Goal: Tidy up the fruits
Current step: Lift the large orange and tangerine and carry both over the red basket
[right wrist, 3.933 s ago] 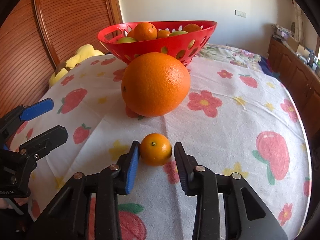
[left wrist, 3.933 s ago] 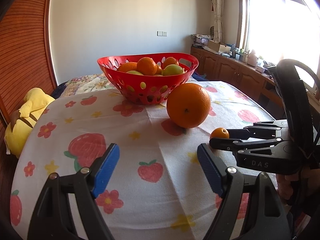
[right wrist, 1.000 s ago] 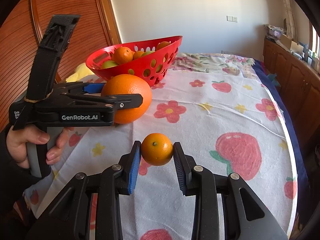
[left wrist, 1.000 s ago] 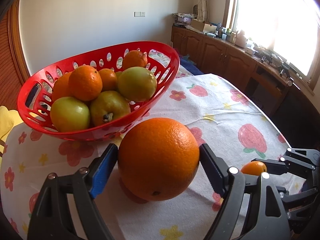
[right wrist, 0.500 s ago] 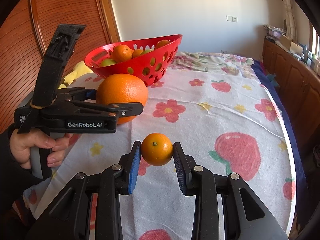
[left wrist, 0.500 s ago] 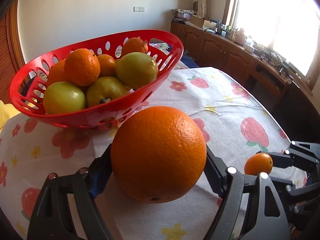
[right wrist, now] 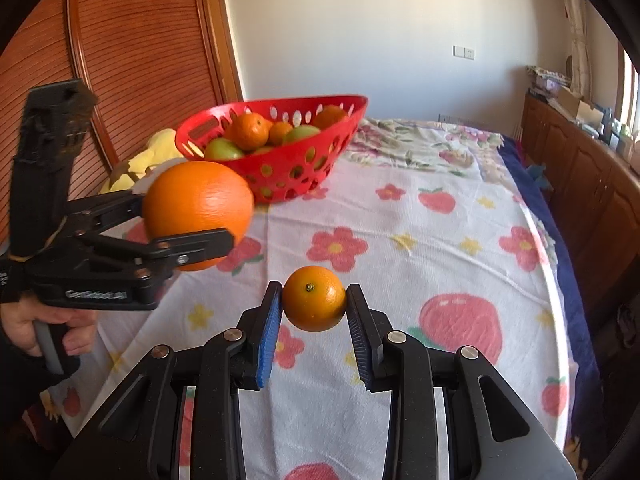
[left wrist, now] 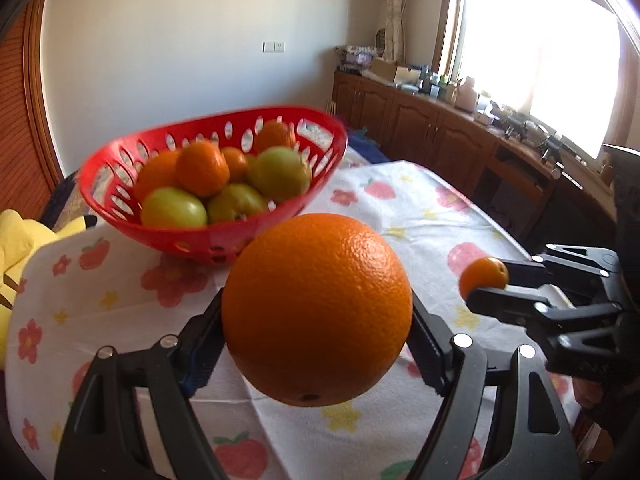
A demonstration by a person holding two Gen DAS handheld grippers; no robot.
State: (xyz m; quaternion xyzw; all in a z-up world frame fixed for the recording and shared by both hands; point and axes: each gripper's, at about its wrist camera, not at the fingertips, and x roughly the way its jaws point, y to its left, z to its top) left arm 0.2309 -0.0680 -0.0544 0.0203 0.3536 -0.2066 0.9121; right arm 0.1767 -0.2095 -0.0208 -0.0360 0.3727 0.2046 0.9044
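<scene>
My left gripper (left wrist: 316, 344) is shut on a large orange (left wrist: 317, 309) and holds it above the table, short of the red basket (left wrist: 192, 236). The basket holds several oranges and green fruits. My right gripper (right wrist: 314, 316) is shut on a small mandarin (right wrist: 314, 298) and holds it in the air over the tablecloth. In the right wrist view the left gripper (right wrist: 188, 236) with the large orange (right wrist: 198, 210) is at the left, in front of the basket (right wrist: 304, 160). In the left wrist view the right gripper (left wrist: 486, 280) with the mandarin (left wrist: 483, 277) is at the right.
A round table carries a white cloth (right wrist: 440, 248) printed with flowers and strawberries. A yellow plush toy (left wrist: 20, 240) lies at its left edge. Wooden cabinets (left wrist: 440, 136) with clutter stand under the window at the right. A wooden slatted door (right wrist: 140, 60) is behind the basket.
My left gripper closed on the large orange and lifted it off the table. My right gripper rose a little with the mandarin in it.
</scene>
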